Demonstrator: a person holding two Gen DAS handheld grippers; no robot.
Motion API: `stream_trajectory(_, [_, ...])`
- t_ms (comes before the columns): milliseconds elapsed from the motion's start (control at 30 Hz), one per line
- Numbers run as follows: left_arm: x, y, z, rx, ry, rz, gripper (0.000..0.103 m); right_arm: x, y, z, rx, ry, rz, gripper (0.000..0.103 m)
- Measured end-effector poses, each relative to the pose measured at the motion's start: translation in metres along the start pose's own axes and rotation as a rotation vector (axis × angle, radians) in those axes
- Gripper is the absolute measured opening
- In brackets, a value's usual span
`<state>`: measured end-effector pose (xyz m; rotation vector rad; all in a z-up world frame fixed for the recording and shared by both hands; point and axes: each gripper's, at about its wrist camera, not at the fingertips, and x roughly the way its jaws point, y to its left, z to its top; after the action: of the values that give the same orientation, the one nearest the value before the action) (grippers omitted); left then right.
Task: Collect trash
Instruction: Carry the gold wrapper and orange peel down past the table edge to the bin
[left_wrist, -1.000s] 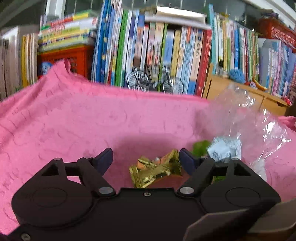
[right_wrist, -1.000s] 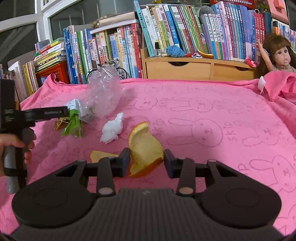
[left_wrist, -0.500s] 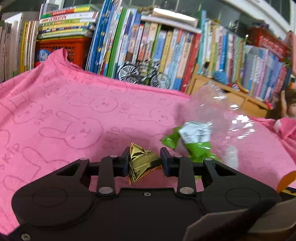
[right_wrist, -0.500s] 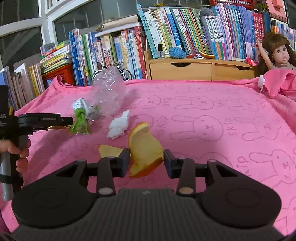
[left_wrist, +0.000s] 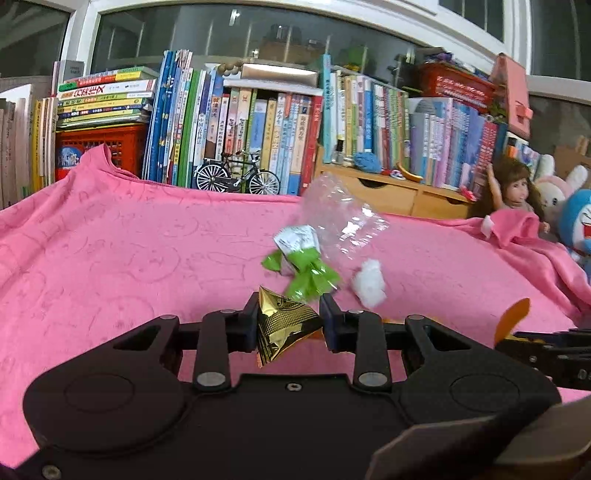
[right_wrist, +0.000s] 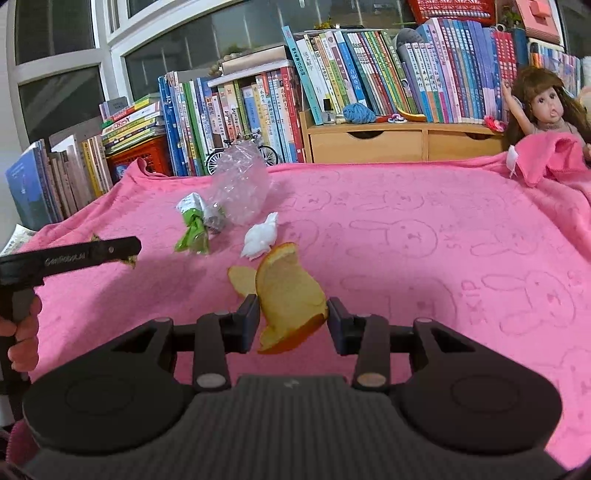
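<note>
My left gripper (left_wrist: 289, 325) is shut on a crumpled gold foil wrapper (left_wrist: 282, 325), lifted above the pink cloth (left_wrist: 129, 258). My right gripper (right_wrist: 291, 319) is shut on a curled orange peel (right_wrist: 290, 299), also held off the cloth. On the cloth lie a green and white wrapper (right_wrist: 194, 225), a clear plastic bag (right_wrist: 242, 188), a white tissue wad (right_wrist: 260, 238) and a second peel piece (right_wrist: 240, 278). In the right wrist view the left gripper (right_wrist: 131, 253) shows side-on at the left, a hand (right_wrist: 24, 332) on its handle.
A row of upright books (left_wrist: 240, 122) and a red crate (left_wrist: 98, 149) stand behind the cloth, with a model bicycle (left_wrist: 236, 177) and a wooden drawer unit (right_wrist: 388, 142). A doll (right_wrist: 543, 107) and plush toys (left_wrist: 569, 218) sit at the right edge.
The left gripper shut on the gold wrapper and raised it away from the cloth. The right gripper lifted slightly, still holding the orange peel.
</note>
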<state>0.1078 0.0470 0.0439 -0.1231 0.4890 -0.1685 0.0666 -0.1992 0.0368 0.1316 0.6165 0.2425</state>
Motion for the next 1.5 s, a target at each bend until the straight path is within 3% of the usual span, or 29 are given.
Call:
stream_trajectory(200, [-0.051, -0.021, -0.029, -0.026, -0.024, -0.062, 0.031, -0.023, 0.005, -0.022, -0.016, 0.012, 0.020, 0.045])
stream_trajectory(333, [-0.076, -0.036, -0.046, -0.042, 0.022, -0.082, 0.031, -0.038, 0.009, -0.037, -0.019, 0.021, 0.033, 0.045])
stream_trajectory(500, [-0.102, -0.055, -0.064, 0.037, 0.064, -0.111, 0.031, -0.057, 0.010, -0.057, -0.018, 0.040, 0.052, 0.045])
stream_trajectory(700, [-0.127, -0.068, -0.085, 0.057, 0.131, -0.176, 0.031, -0.080, 0.013, -0.083, -0.008, 0.056, 0.061, 0.045])
stream_trajectory(1133, [-0.148, -0.078, -0.124, 0.078, 0.259, -0.235, 0.031, -0.113, 0.031, -0.124, -0.065, 0.099, 0.064, 0.045])
stream_trajectory(1500, [-0.128, -0.081, -0.170, 0.135, 0.462, -0.228, 0.032, -0.102, 0.032, -0.167, -0.077, 0.234, 0.030, 0.046])
